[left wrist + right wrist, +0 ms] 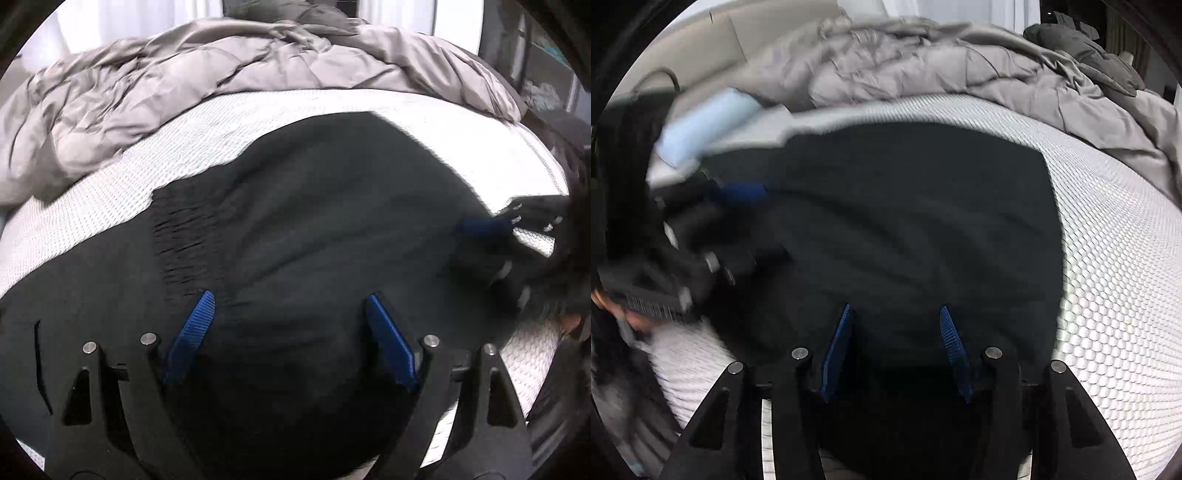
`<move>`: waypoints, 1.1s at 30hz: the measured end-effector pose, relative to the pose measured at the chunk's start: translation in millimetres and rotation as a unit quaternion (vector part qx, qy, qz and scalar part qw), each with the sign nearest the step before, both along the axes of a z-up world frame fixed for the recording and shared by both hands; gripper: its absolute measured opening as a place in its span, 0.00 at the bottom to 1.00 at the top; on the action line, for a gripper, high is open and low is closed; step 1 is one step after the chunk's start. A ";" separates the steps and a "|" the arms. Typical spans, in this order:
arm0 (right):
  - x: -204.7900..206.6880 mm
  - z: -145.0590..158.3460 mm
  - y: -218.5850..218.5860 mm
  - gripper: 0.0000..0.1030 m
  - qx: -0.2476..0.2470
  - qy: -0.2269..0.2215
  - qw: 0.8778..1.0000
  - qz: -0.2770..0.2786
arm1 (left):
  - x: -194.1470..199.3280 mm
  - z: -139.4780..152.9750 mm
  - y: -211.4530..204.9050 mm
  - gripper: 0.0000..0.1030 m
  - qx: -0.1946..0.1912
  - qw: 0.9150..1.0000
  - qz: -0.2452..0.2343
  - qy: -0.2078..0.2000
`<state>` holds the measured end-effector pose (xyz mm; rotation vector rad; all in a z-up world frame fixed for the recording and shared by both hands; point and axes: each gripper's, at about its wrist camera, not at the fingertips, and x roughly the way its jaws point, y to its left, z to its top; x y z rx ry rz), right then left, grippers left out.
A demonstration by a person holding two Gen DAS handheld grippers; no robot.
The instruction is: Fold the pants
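Black pants lie spread on a white textured mattress; their gathered waistband shows at the left. My left gripper is open, its blue fingers just above the cloth. My right gripper is open too, over the pants near their front edge. The right gripper shows blurred at the right edge of the left wrist view. The left gripper shows blurred at the left of the right wrist view.
A crumpled grey duvet is heaped along the far side of the mattress. A pale blue object lies at the far left. A dark pillow sits at the back right.
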<state>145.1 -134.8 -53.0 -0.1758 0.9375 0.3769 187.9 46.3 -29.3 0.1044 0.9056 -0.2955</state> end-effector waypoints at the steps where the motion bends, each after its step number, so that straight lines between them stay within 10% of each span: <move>1: -1.4 2.0 -11.1 0.48 -0.004 -0.005 1.000 -0.017 | -1.4 -0.8 9.6 0.82 -0.013 1.000 0.004 0.000; 10: -3.1 41.3 -26.5 0.54 0.055 -0.060 0.996 -0.048 | -5.9 36.8 16.9 0.84 -0.009 0.997 0.014 -0.073; 16: 54.7 2.9 36.2 0.54 0.001 0.023 1.000 0.005 | 56.4 3.0 7.0 0.79 0.023 1.000 0.021 0.003; 21: 61.2 -0.8 14.1 0.63 -0.071 0.005 0.996 -0.051 | 71.0 -16.2 47.0 0.81 -0.090 0.993 0.053 0.046; 27: 43.9 27.4 12.1 0.62 -0.024 -0.030 0.998 -0.053 | 50.4 18.1 26.7 0.78 -0.010 0.999 0.038 -0.015; 33: 66.1 37.6 34.0 0.63 0.051 -0.037 0.997 -0.052 | 60.1 35.0 32.6 0.64 -0.077 0.993 0.077 -0.042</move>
